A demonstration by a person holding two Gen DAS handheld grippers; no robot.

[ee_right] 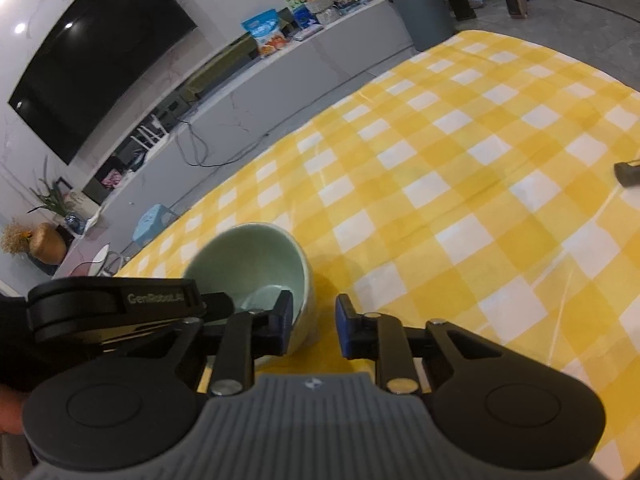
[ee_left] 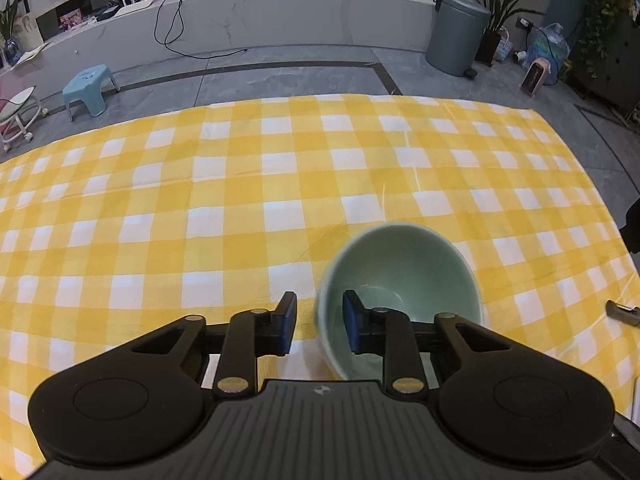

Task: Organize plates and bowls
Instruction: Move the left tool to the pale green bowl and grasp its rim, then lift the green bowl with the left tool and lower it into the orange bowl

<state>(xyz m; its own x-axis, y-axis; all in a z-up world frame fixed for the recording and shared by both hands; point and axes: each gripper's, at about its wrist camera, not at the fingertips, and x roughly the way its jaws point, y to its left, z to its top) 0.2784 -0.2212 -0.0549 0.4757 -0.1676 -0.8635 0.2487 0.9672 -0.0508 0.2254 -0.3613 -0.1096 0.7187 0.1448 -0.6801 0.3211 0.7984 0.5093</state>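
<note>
A pale green bowl (ee_left: pixel 404 280) sits on the yellow-and-white checked tablecloth (ee_left: pixel 240 200). In the left wrist view my left gripper (ee_left: pixel 320 324) is open and straddles the bowl's left rim: the right finger is inside the bowl, the left finger outside. The bowl looks slightly blurred. In the right wrist view the same bowl (ee_right: pixel 248 260) is at the lower left, and my right gripper (ee_right: pixel 314 328) is open, with its left finger inside the bowl and its right finger outside over the cloth. The left gripper's body (ee_right: pixel 112 308) shows at the left of that view.
A small dark object (ee_left: pixel 622 312) lies at the table's right edge; it also shows in the right wrist view (ee_right: pixel 628 170). Beyond the table are a blue stool (ee_left: pixel 90 88), a grey bin (ee_left: pixel 456 36) and a long low counter (ee_left: pixel 248 20).
</note>
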